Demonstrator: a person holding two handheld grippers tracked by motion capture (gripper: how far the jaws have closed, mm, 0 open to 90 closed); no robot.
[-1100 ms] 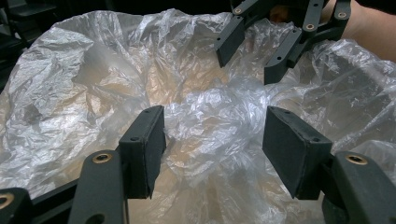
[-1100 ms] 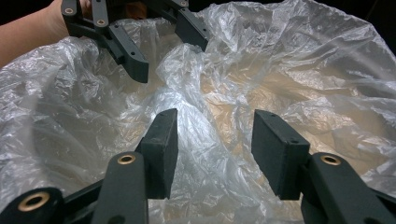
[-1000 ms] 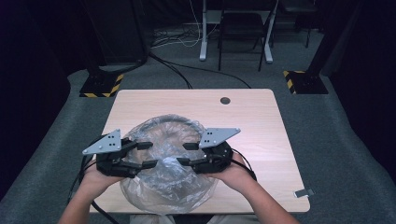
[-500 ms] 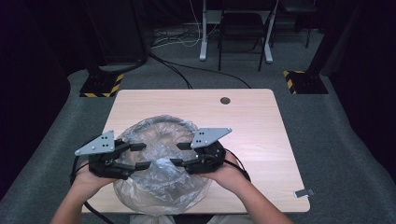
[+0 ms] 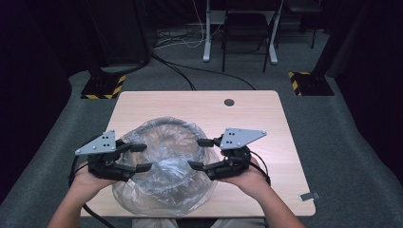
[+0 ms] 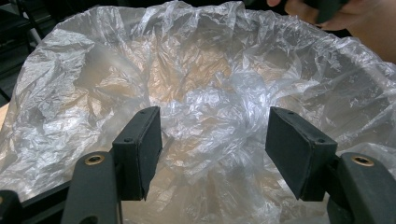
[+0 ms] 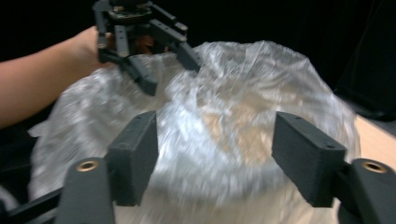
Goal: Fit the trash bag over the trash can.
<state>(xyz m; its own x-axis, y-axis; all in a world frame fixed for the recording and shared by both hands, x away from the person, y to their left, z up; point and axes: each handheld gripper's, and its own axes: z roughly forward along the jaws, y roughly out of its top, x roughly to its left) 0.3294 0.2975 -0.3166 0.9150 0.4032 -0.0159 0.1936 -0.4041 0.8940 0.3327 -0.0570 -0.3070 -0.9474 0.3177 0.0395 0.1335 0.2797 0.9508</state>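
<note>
Flanking clear plastic bag [image 5: 166, 161]: left tool [image 5: 142, 156], right tool [image 5: 197, 153] both open, empty; right just widened.

Two black hand-held grippers are seen beside the clear plastic bag [image 5: 166, 161]. The left gripper [image 5: 142, 156] and the right gripper [image 5: 199, 153] are each topped by a grey three-cornered plate dotted with small holes. Each jaw is ended by a thick, blocky black pad [image 6: 140, 147] with small screw recesses (brass-coloured bushings are set into the arms just behind the pads). Black cables are looped from each gripper body, on the side away from the bag. The forearms are bare; no sleeves are worn.
</note>
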